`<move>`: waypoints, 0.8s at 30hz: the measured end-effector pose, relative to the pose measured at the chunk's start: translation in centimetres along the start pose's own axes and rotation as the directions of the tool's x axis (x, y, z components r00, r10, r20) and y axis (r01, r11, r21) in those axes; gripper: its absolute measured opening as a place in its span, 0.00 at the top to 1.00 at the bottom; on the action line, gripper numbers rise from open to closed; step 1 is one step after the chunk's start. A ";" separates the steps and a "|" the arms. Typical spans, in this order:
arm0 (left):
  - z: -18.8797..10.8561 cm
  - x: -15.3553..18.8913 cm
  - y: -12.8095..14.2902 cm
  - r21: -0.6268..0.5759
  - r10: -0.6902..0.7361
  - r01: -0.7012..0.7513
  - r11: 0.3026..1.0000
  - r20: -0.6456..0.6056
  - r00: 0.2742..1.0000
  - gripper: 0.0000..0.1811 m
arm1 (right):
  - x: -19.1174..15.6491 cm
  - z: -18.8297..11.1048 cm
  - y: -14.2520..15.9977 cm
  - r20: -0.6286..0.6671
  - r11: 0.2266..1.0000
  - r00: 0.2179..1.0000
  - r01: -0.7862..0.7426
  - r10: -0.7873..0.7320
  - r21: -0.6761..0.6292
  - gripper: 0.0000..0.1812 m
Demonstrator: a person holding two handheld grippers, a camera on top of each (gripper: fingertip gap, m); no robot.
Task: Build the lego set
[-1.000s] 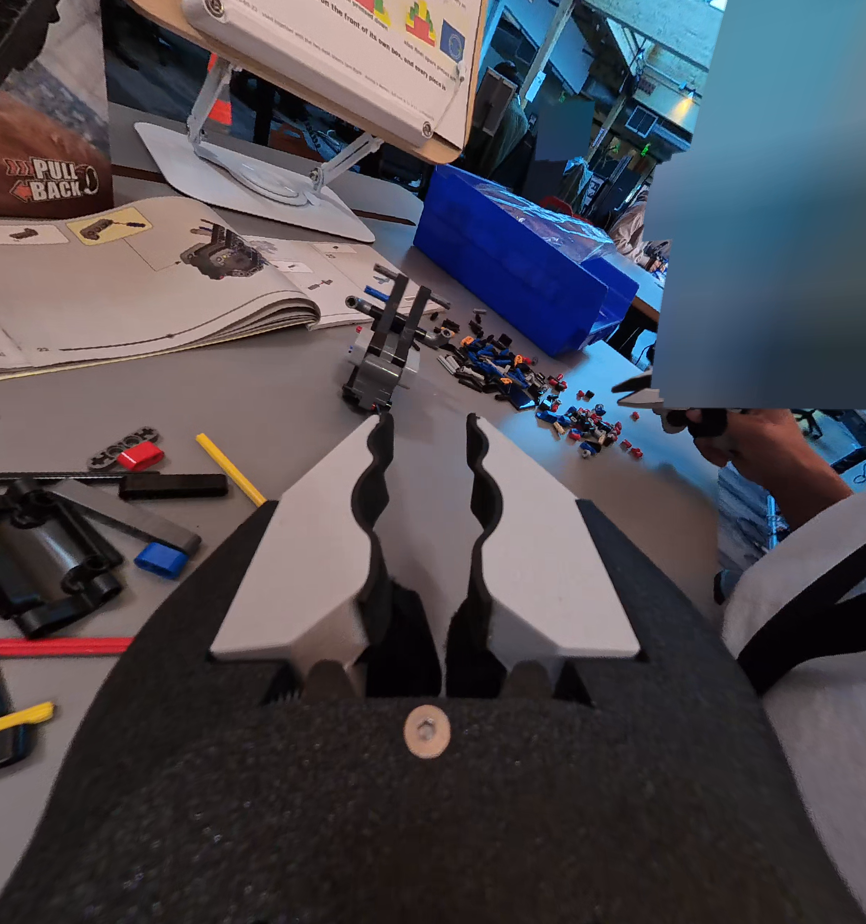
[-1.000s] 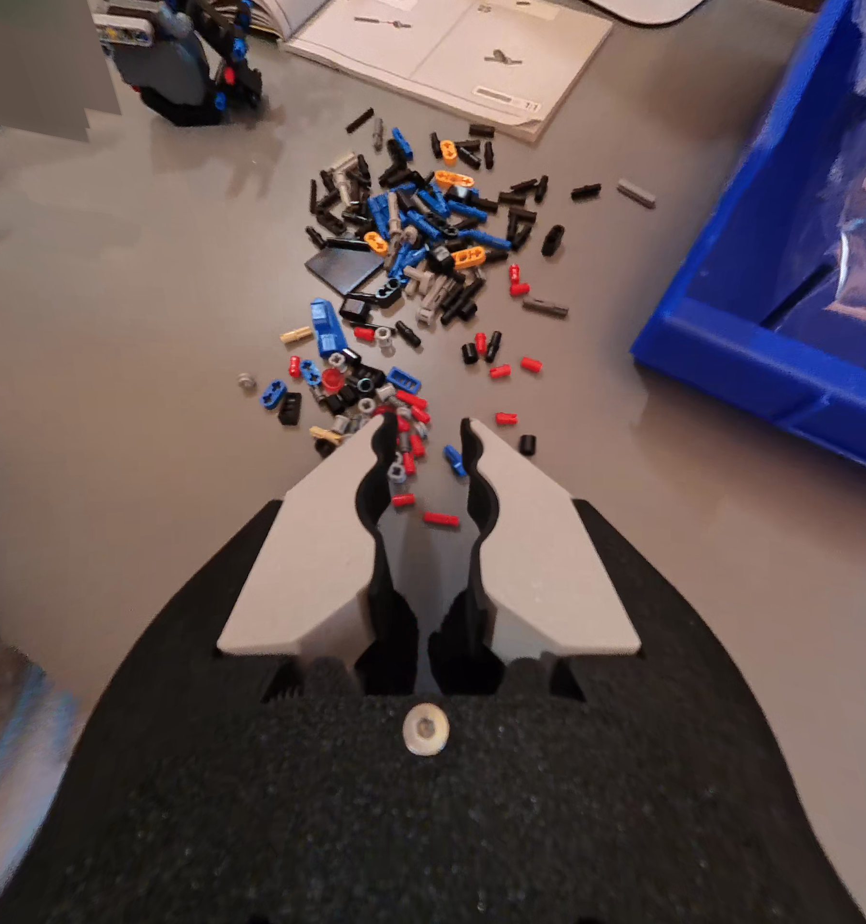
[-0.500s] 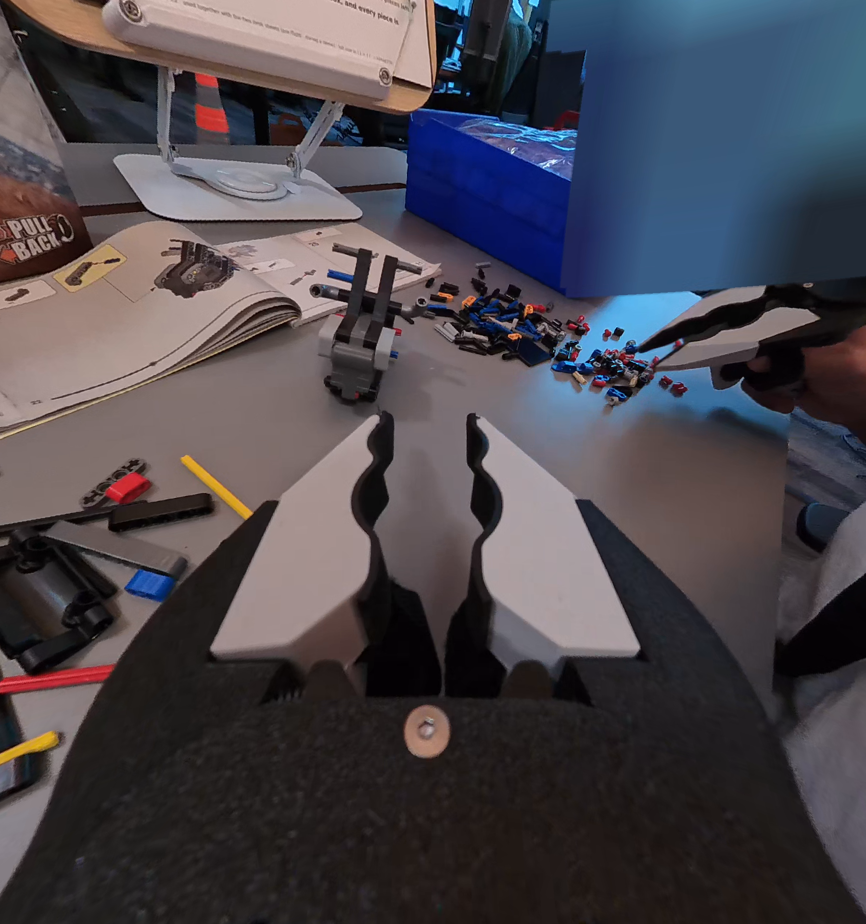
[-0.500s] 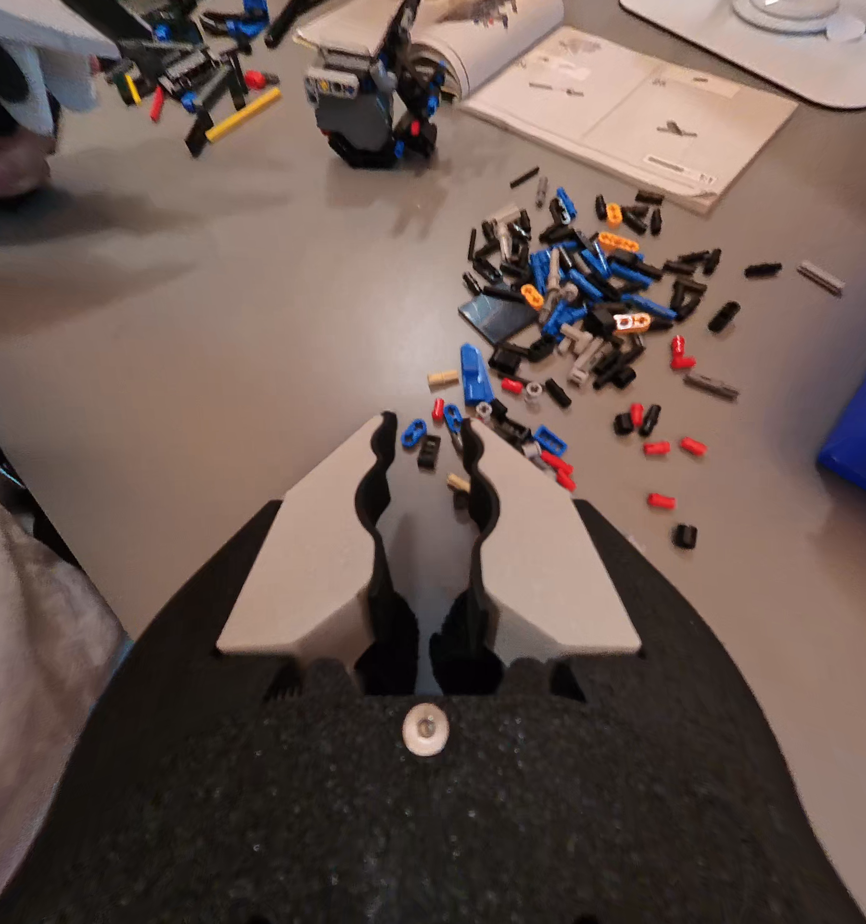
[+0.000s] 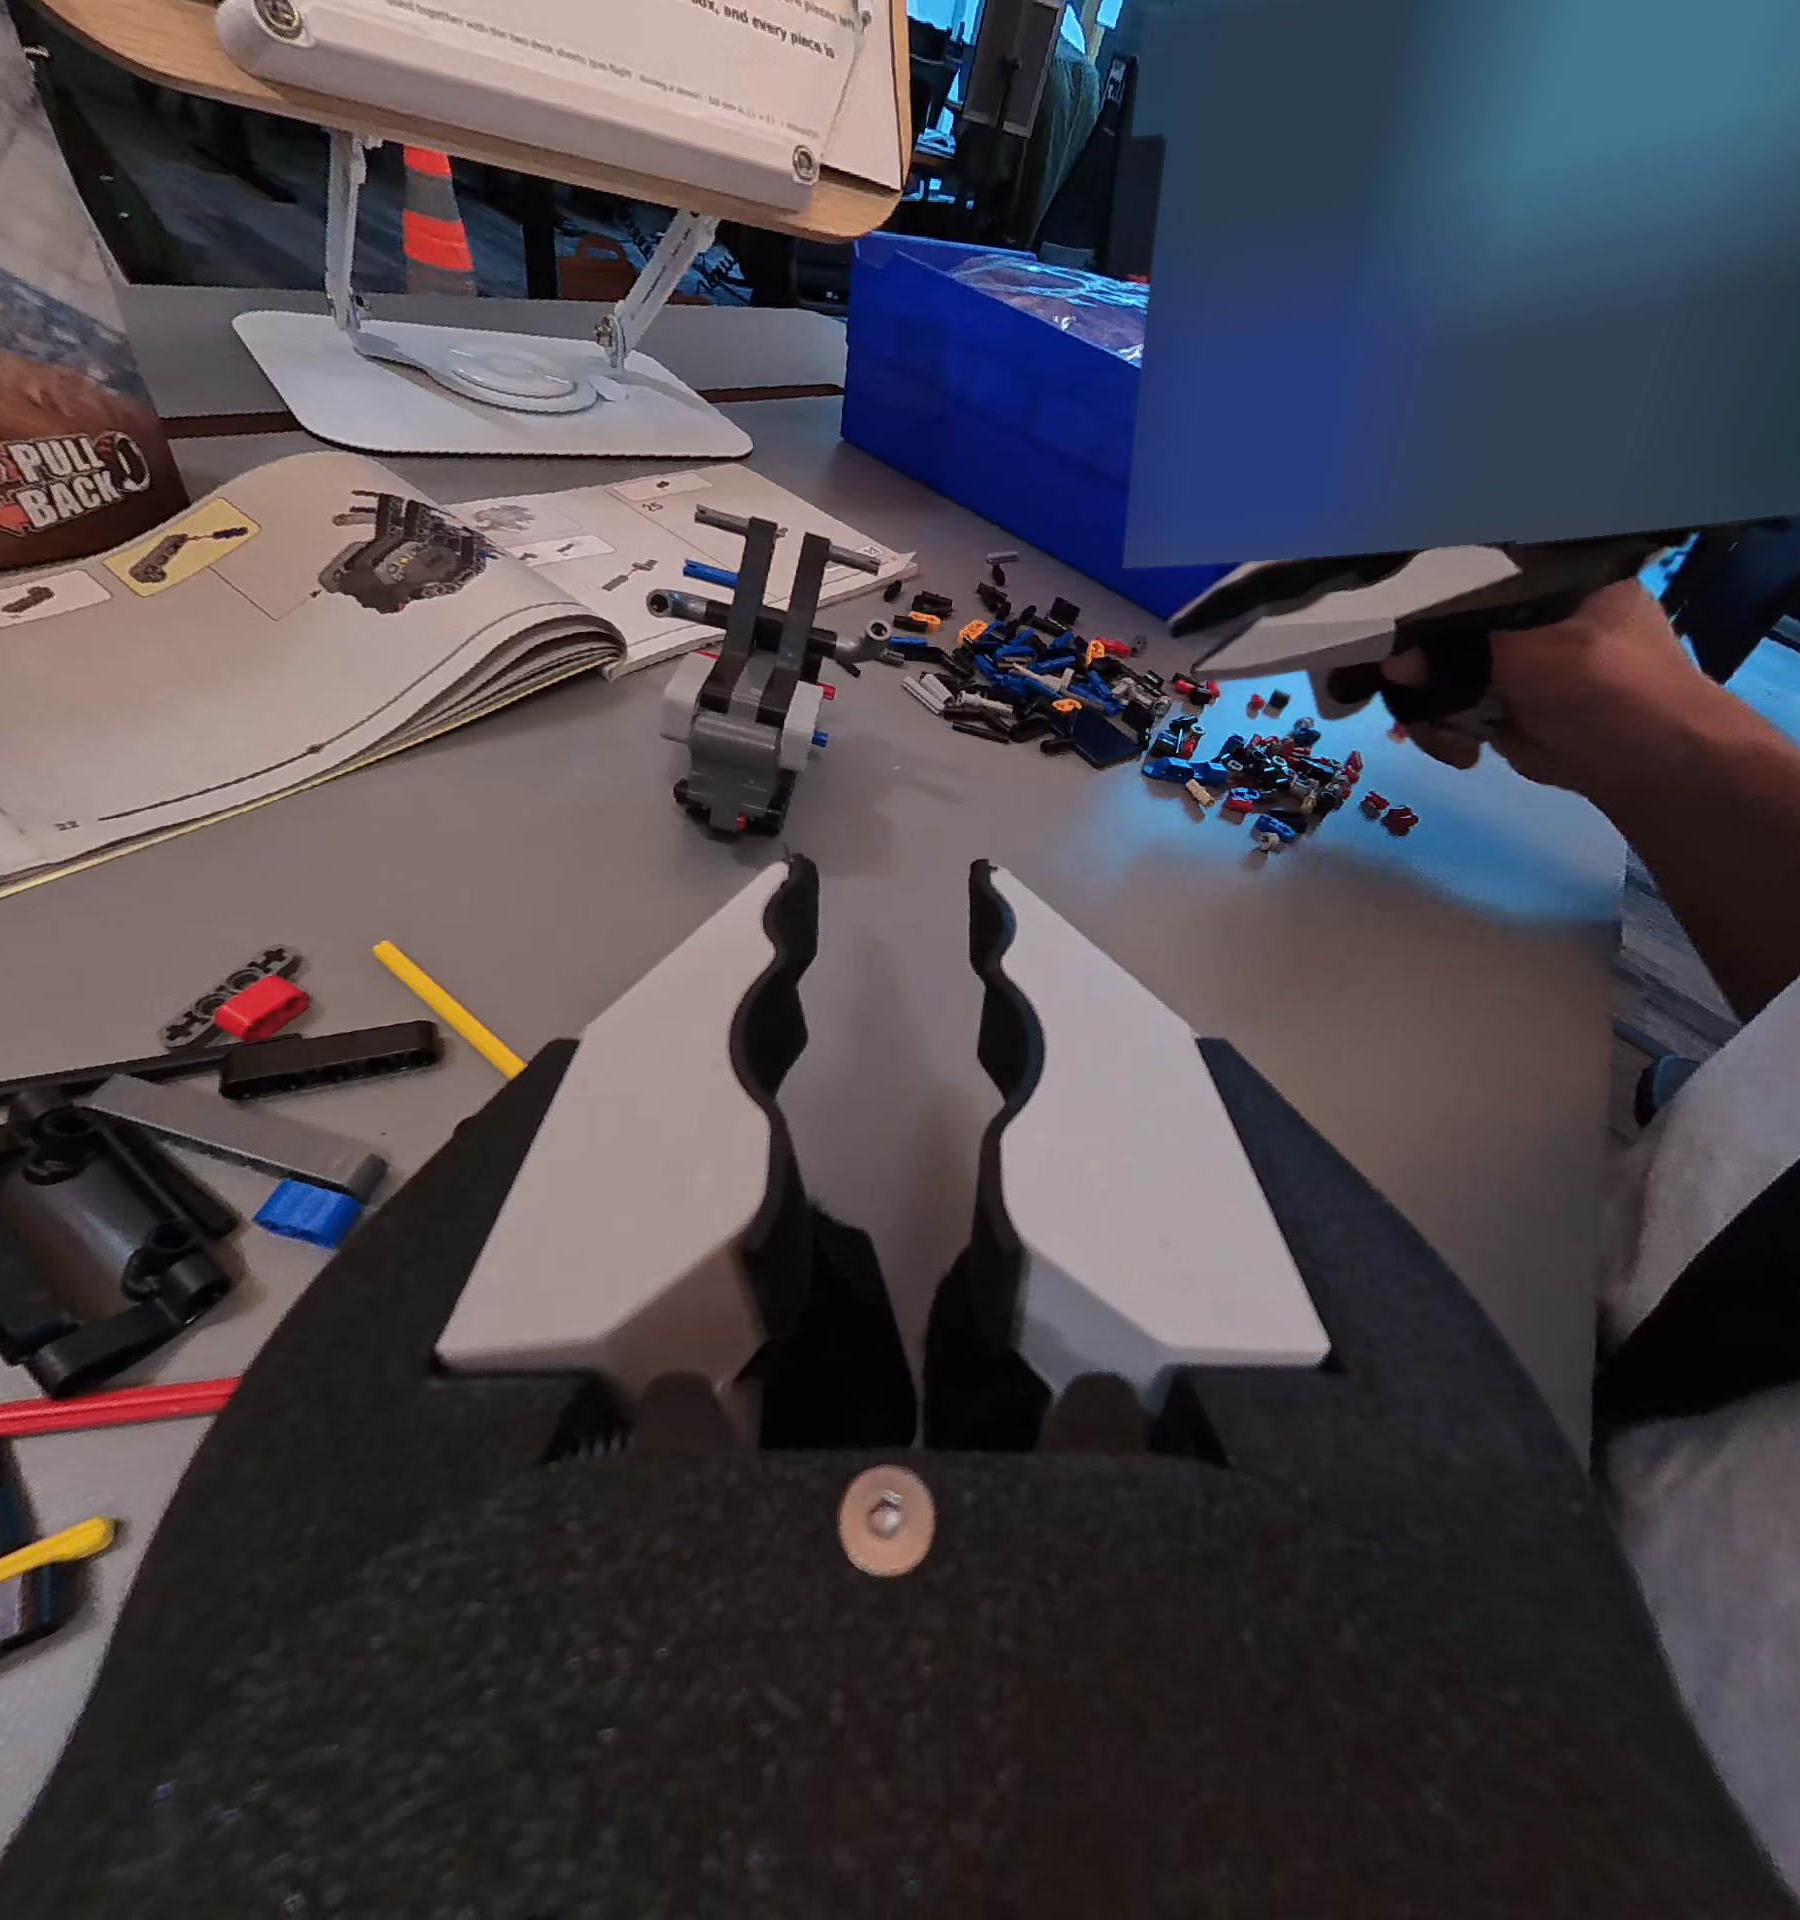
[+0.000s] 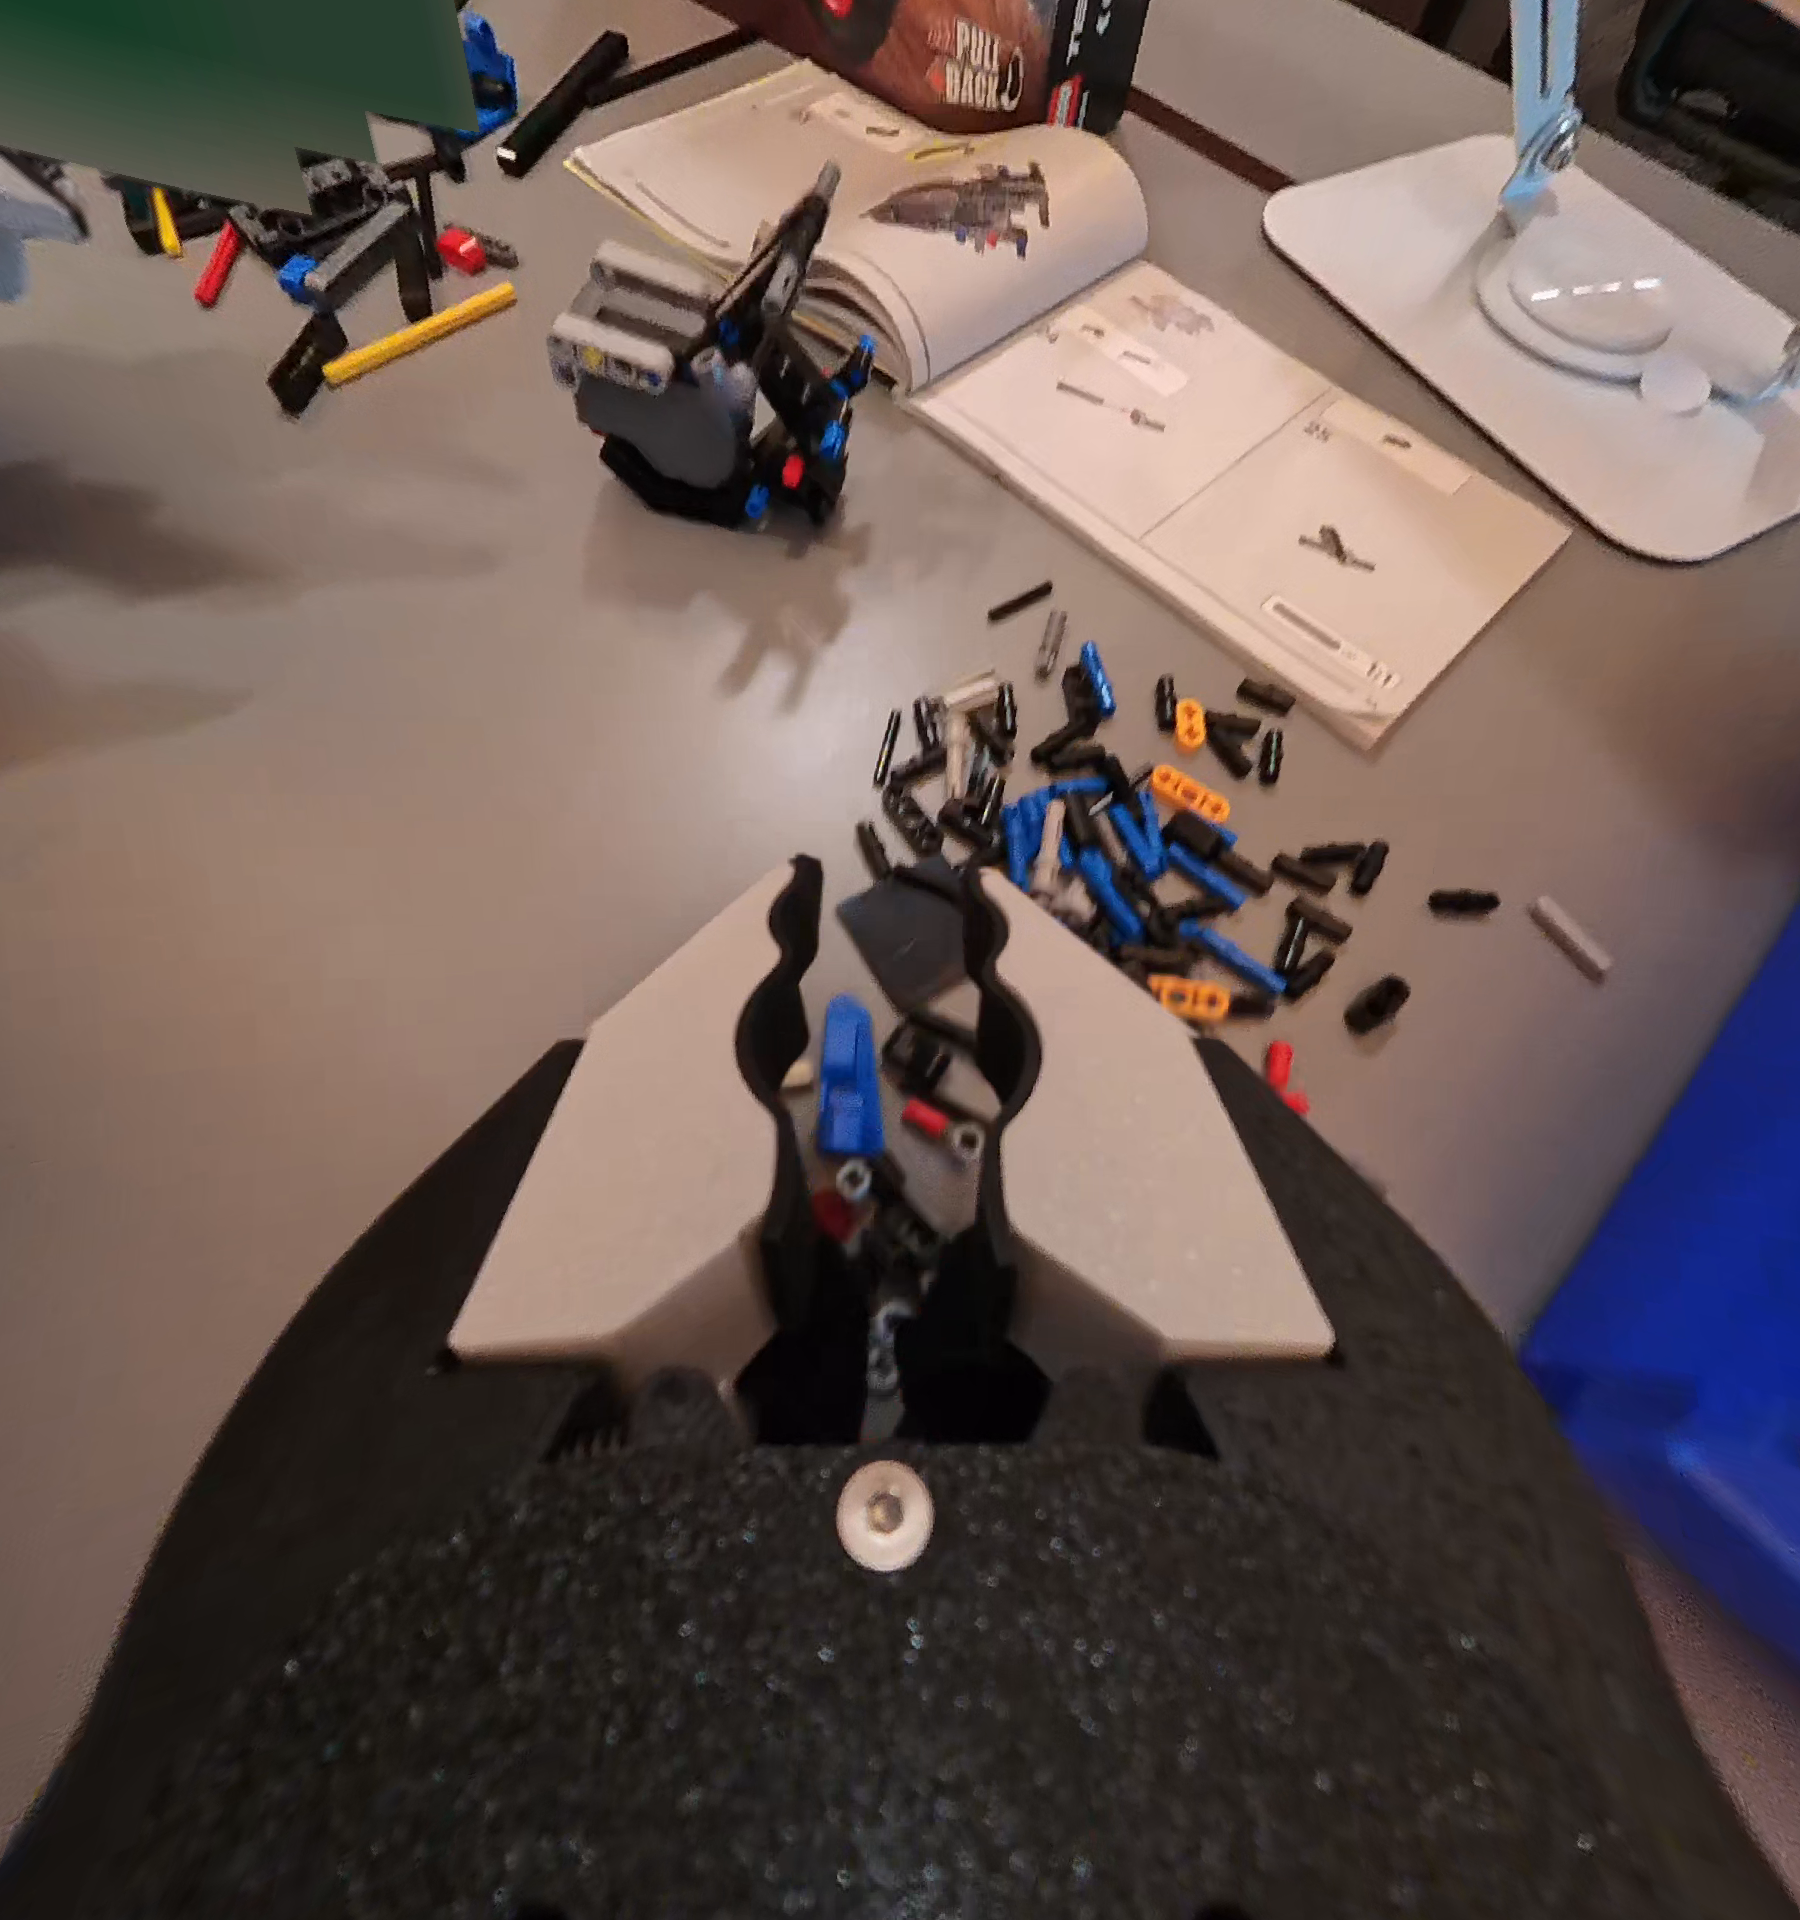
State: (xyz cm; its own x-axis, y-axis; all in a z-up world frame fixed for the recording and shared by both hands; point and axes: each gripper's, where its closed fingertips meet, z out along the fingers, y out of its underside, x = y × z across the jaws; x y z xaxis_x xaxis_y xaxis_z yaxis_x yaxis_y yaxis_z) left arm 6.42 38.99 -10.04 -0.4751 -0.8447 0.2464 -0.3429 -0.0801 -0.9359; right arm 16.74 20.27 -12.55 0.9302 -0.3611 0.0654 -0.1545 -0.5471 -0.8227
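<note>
The partly built grey and black lego model [image 5: 745, 707] stands upright on the grey table, also in the right wrist view [image 6: 704, 390]. My left gripper [image 5: 891, 868] is open and empty, just short of the model. My right gripper [image 6: 891, 868] is open and empty, held over the pile of small loose pieces [image 6: 1135, 852]; a blue piece [image 6: 846, 1075] lies on the table below its fingers. In the left wrist view the right gripper [image 5: 1202, 644] hovers above that pile [image 5: 1083, 686].
An open instruction booklet [image 5: 252, 644] lies behind the model. A blue bin [image 5: 989, 416] stands at the back right, a white stand base [image 5: 491, 384] behind. Longer beams and axles [image 5: 252, 1049] lie at the left. A set box [image 5: 34, 416] stands far left. Tip to tip, the grippers are about 20 centimetres apart.
My right gripper has moved forward and left over the loose pieces toward the model. My left gripper has drawn slightly nearer the model. Both stay open.
</note>
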 end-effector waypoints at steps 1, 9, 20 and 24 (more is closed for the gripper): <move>0.0 0.0 0.0 0.001 -0.005 0.005 1.000 -0.001 1.000 0.85 | 0.2 0.5 -0.6 0.006 1.000 1.000 0.005 -0.005 0.000 0.85; 0.1 0.0 0.2 -0.011 0.010 -0.010 1.000 0.006 1.000 0.85 | 0.5 7.0 -3.2 0.143 0.976 0.984 0.131 -0.106 -0.175 0.85; 0.0 -0.3 0.1 -0.009 -0.065 0.065 0.998 -0.028 0.998 0.85 | 1.3 9.7 -1.1 0.186 0.951 0.982 0.089 -0.034 -0.297 0.87; 0.1 -0.5 0.1 -0.013 -0.098 0.097 0.995 -0.043 0.994 0.85 | 1.3 9.9 -0.6 0.177 0.943 0.983 0.106 -0.051 -0.315 0.89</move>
State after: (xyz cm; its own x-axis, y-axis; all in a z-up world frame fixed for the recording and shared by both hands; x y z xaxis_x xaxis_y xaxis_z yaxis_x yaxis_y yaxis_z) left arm 6.68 39.35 -10.24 -0.4734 -0.8095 0.3473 -0.3977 -0.1554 -0.9043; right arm 21.32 27.63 -17.52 0.9811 -0.1932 0.0067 -0.1519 -0.7924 -0.5908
